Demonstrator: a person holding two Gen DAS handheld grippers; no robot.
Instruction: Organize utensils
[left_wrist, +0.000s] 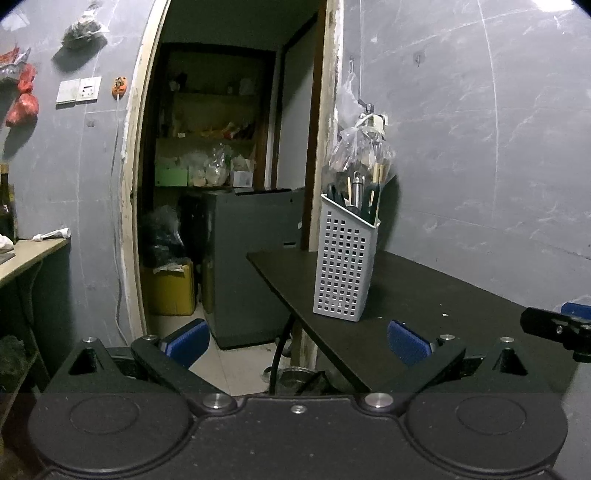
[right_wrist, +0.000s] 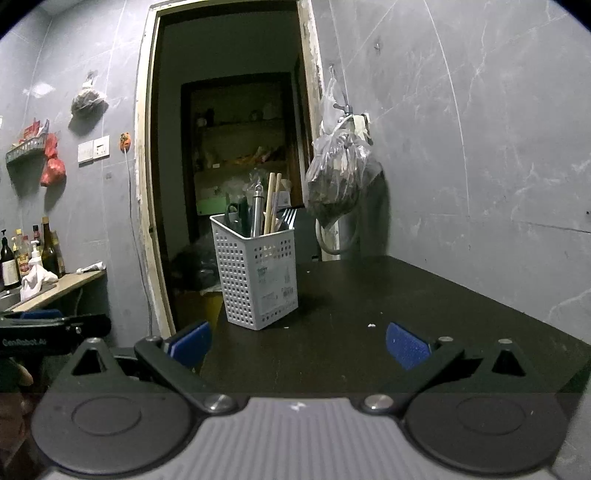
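Grey perforated plastic utensil holder (right_wrist: 258, 275) stands upright on the black desk (right_wrist: 406, 314), near its left edge, label sticker on one face. All utensils sit inside it, handles up: wooden chopsticks (right_wrist: 272, 201), a steel handle with ring end (right_wrist: 257, 210), fork tines (right_wrist: 290, 216), dark-handled pieces (right_wrist: 240, 216). Left wrist view shows the same holder seen corner-on, contents crowded toward its back.

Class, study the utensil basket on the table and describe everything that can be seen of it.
The utensil basket is a tall, pale grey holder, plastic by its look, its walls pierced with rows of square holes. A printed label shows on one side. It stands upright on the dark table, near its left edge. Chopsticks, a metal handle, a fork and dark-handled tools stick out. Neither gripper touches it.
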